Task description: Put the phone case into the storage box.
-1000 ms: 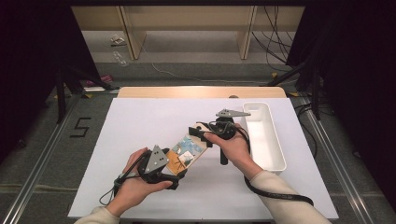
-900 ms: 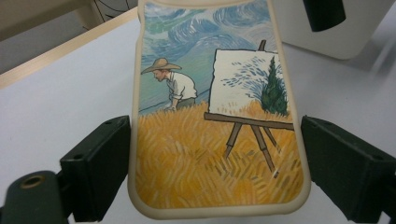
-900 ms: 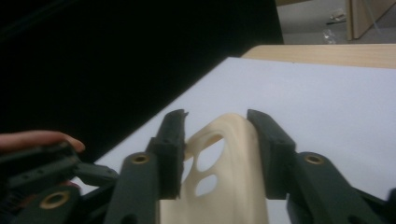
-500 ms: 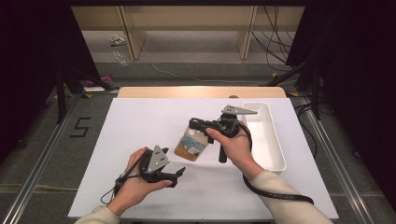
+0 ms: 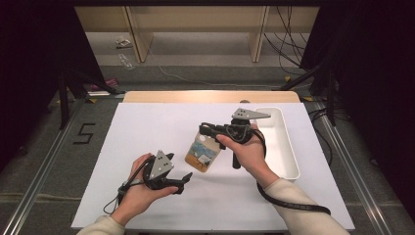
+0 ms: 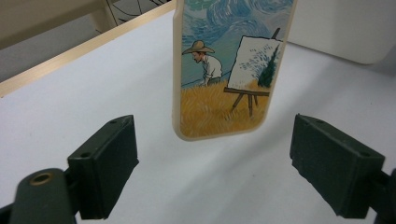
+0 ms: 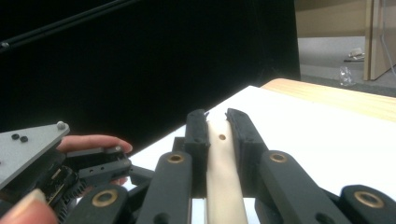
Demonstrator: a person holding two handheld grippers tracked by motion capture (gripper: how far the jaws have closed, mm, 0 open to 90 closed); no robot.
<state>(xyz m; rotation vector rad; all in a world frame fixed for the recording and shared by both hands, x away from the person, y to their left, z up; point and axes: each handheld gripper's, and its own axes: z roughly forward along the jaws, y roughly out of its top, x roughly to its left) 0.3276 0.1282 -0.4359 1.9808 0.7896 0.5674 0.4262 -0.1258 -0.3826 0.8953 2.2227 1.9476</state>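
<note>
Right gripper [image 5: 205,129], frame centre, jaws clamped on cream-edged painted phone case [image 5: 202,154], lifted off white table [image 5: 147,127]. Left gripper [image 5: 183,177], lower left, jaws wide apart, empty.

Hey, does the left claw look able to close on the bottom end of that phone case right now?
Probably yes. The left claw is open, and the phone case, held up by the right claw, hangs just beyond the gap with nothing between. It would likely need to move forward a little first.
</note>
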